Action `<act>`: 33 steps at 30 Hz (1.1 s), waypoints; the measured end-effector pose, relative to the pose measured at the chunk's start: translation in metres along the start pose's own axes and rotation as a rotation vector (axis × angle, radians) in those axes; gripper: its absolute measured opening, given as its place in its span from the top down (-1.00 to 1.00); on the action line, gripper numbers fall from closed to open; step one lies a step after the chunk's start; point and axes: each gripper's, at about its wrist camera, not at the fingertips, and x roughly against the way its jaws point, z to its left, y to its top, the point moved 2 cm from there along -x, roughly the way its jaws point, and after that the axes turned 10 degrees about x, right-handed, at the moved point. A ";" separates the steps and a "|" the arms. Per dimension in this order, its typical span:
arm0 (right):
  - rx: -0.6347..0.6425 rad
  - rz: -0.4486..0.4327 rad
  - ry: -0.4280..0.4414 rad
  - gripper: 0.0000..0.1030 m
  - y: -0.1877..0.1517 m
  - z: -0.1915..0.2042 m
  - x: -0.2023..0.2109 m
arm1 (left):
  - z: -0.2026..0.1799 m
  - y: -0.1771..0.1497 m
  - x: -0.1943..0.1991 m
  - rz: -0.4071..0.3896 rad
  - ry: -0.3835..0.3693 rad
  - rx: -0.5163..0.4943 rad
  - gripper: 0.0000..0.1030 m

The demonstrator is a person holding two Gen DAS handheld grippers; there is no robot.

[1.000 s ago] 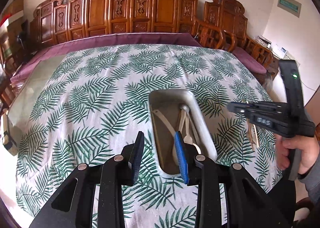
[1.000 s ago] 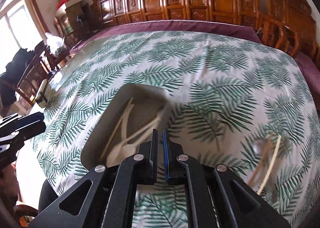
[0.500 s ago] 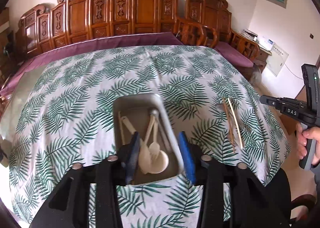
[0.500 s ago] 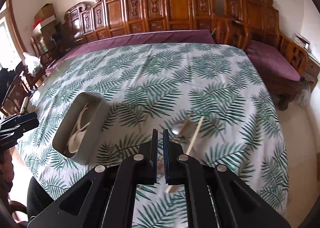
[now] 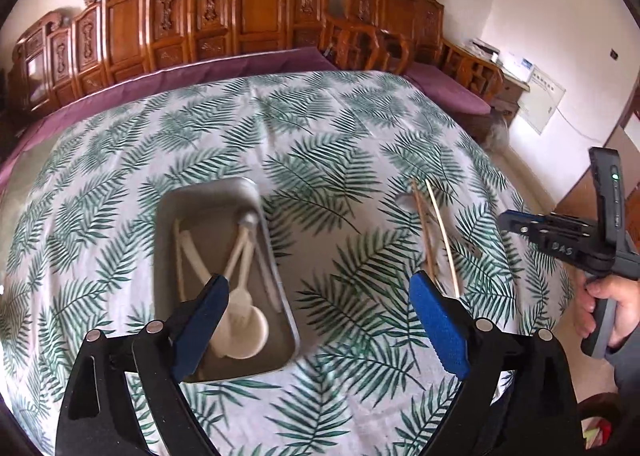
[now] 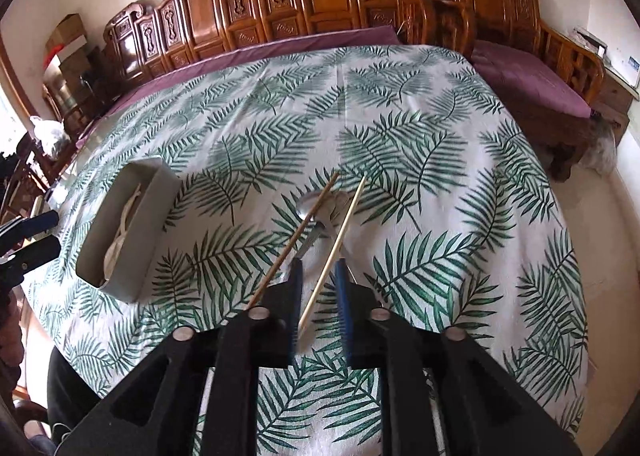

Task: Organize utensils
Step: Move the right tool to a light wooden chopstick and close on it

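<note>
A grey metal tray [image 5: 168,216] lies on the leaf-print tablecloth and holds several white plastic spoons [image 5: 240,320]. It shows at the left in the right wrist view [image 6: 132,240]. Two wooden chopsticks [image 6: 340,232] and a metal spoon [image 6: 316,208] lie loose on the cloth to the right of the tray; the chopsticks also show in the left wrist view [image 5: 440,232]. My left gripper [image 5: 316,320] is wide open and empty above the tray's near end. My right gripper [image 6: 318,280] is open a little, with one chopstick's near end between its fingers, not clamped.
The round table [image 6: 400,124] is covered by the leaf cloth. Carved wooden chairs and a bench with purple cushions [image 6: 528,80] line the far side. The table's edge drops off at the right [image 5: 516,184].
My left gripper has opened wide and drifted right of the tray. My right gripper has swung right from the tray to the chopsticks and has opened slightly from shut.
</note>
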 end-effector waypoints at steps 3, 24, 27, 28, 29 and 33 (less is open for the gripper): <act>0.008 0.025 0.004 0.62 -0.004 0.003 -0.014 | -0.012 -0.004 -0.010 0.020 -0.005 -0.016 -0.72; -0.018 0.155 0.006 0.74 -0.006 0.004 -0.098 | -0.045 -0.040 -0.055 0.148 0.006 -0.092 -0.72; 0.025 0.161 -0.035 0.78 -0.007 0.007 -0.098 | -0.049 -0.042 -0.057 0.155 0.008 -0.102 -0.72; 0.025 0.163 -0.041 0.80 -0.008 0.006 -0.097 | -0.050 -0.043 -0.058 0.157 0.010 -0.104 -0.72; 0.023 0.165 -0.046 0.84 -0.009 0.005 -0.096 | -0.050 -0.043 -0.059 0.159 0.011 -0.106 -0.72; -0.002 0.161 -0.037 0.89 -0.020 -0.003 -0.088 | -0.053 -0.042 -0.065 0.168 0.019 -0.113 -0.72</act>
